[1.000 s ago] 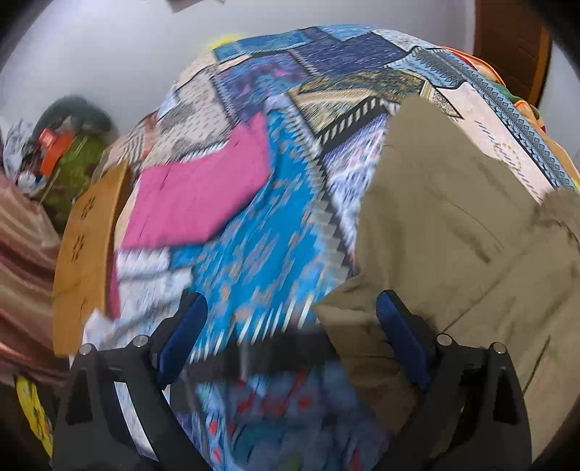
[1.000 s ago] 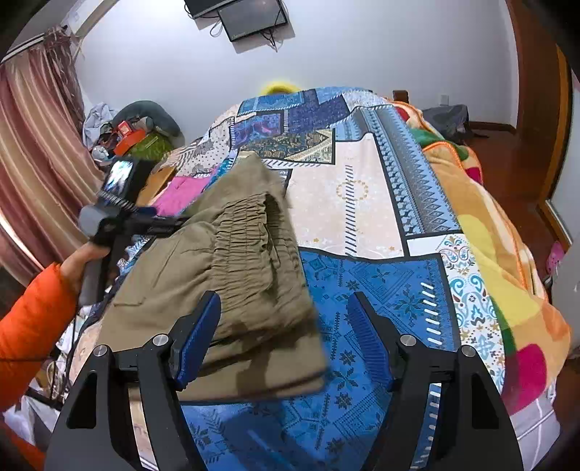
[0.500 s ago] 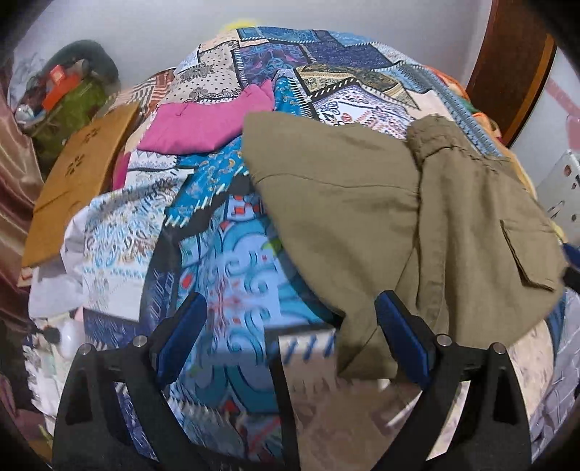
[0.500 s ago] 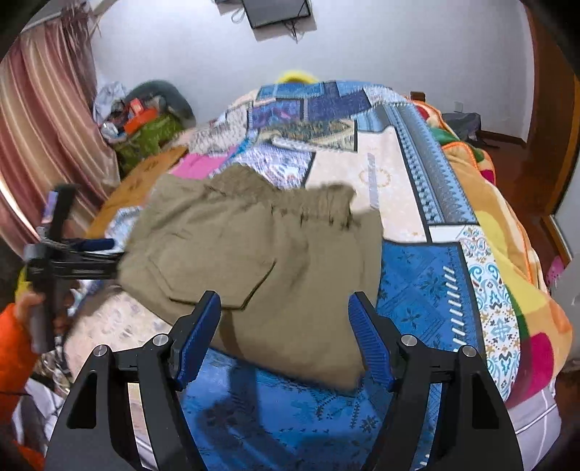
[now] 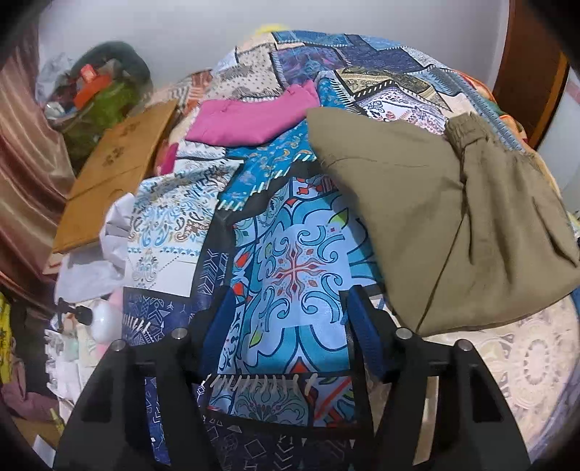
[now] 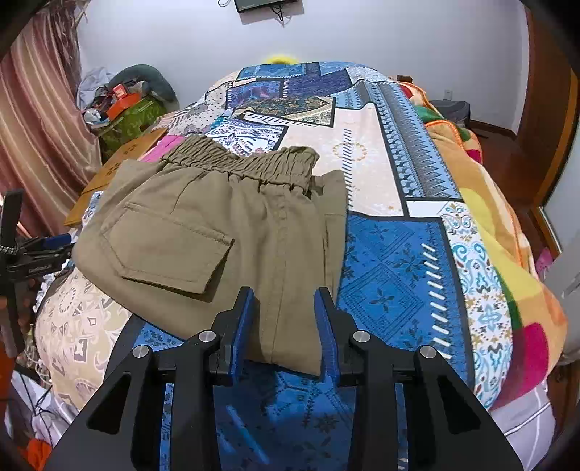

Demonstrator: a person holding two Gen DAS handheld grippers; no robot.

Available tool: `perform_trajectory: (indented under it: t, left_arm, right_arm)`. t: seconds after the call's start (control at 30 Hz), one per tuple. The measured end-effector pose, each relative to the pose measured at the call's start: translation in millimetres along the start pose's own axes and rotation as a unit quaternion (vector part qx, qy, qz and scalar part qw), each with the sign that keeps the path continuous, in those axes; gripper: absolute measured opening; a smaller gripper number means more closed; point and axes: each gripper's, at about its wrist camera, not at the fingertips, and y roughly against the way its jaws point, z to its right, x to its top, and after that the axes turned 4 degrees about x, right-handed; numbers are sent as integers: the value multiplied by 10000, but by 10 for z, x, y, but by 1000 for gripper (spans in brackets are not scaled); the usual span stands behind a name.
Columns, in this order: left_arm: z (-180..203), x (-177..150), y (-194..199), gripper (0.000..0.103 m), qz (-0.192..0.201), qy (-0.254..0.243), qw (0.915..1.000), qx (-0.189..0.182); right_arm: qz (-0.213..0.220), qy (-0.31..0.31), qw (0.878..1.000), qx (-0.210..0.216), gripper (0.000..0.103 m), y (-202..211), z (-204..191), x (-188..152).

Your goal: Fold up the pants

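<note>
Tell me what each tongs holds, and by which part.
Nothing yet. Left tongs, just closing, are empty over the bedspread. Right tongs, just closing, straddle the pants at the near edge, which lies flat, unpinched.

Left wrist view: looks steeply down from close above the bed, near its curtain-side edge.
Right wrist view: looks down the bed toward the far wall, close over the pants.
Shared: pants, patterned bedcover, pink cloth.

Pants matt olive woven cloth w/ gathered waistband; bedspread smooth printed fabric, poss. cotton; board wood.
</note>
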Motion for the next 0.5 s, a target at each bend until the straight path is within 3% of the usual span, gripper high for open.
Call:
perform_trajectory:
  t: [0.1, 0.2, 0.33, 0.37, 0.4, 0.43, 0.5]
  left_arm:
    - [7, 150, 169, 63, 257, -37, 9996, -89]
    - [145, 378, 390, 63, 640, -157, 9966, -486]
    - [475, 654, 462, 63, 839, -452, 9904, -996]
    - [561, 685, 454, 61, 824, -520, 9892, -1095]
    - [697, 738, 405, 52, 764, -681, 9864, -1289]
    - [817, 770, 353, 42, 702, -819, 9850, -1349]
    - [999, 804, 236, 33, 594, -1059, 9836, -1332]
  right_arm:
    - [120, -124, 9998, 107, 32, 67, 22, 69]
    - [237, -192, 9993, 199, 32, 73, 46, 199]
    - [260, -154, 9994, 181, 32, -64, 57, 389]
    - [256, -116, 9994, 184, 32, -107, 52, 427]
    - [251, -71, 9995, 184, 32, -139, 47, 454]
    - [217, 4, 9996, 194, 32, -187, 30, 486]
    - [145, 164, 9995, 206, 32, -265, 5, 520]
